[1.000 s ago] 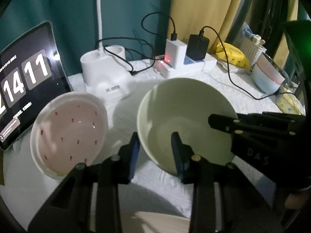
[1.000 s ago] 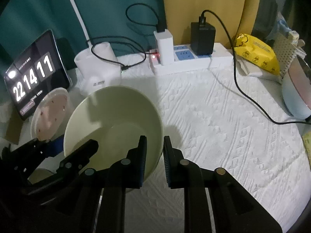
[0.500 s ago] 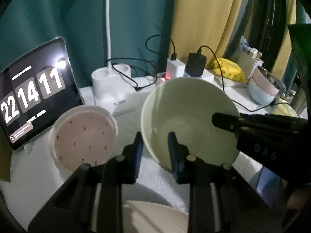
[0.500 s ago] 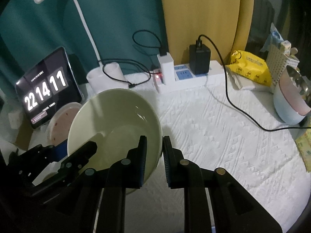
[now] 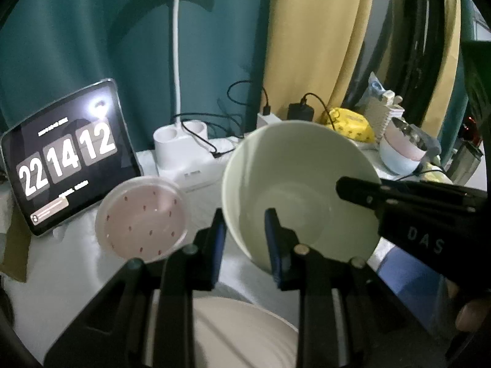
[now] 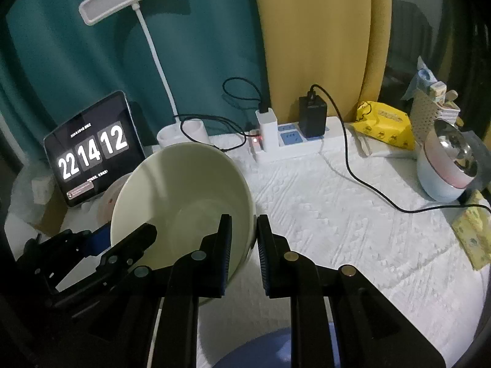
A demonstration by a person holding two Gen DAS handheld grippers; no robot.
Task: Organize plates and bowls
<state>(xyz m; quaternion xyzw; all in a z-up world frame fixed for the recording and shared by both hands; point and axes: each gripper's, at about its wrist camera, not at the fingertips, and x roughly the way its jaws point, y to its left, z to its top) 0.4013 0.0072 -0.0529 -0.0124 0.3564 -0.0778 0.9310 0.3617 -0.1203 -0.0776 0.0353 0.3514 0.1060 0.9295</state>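
Pale-green bowl (image 5: 300, 190), rim pinched between both the left gripper (image 5: 245, 233) and right gripper (image 6: 244, 245).

Both claws pinch the green bowl (image 6: 184, 196) off the table (image 6: 337, 220): right claw (image 6: 244, 245) on its right rim, left claw (image 6: 122, 245) on the left.

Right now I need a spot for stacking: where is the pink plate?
In the left wrist view, the pink plate lies left of the green bowl, just before the tablet.
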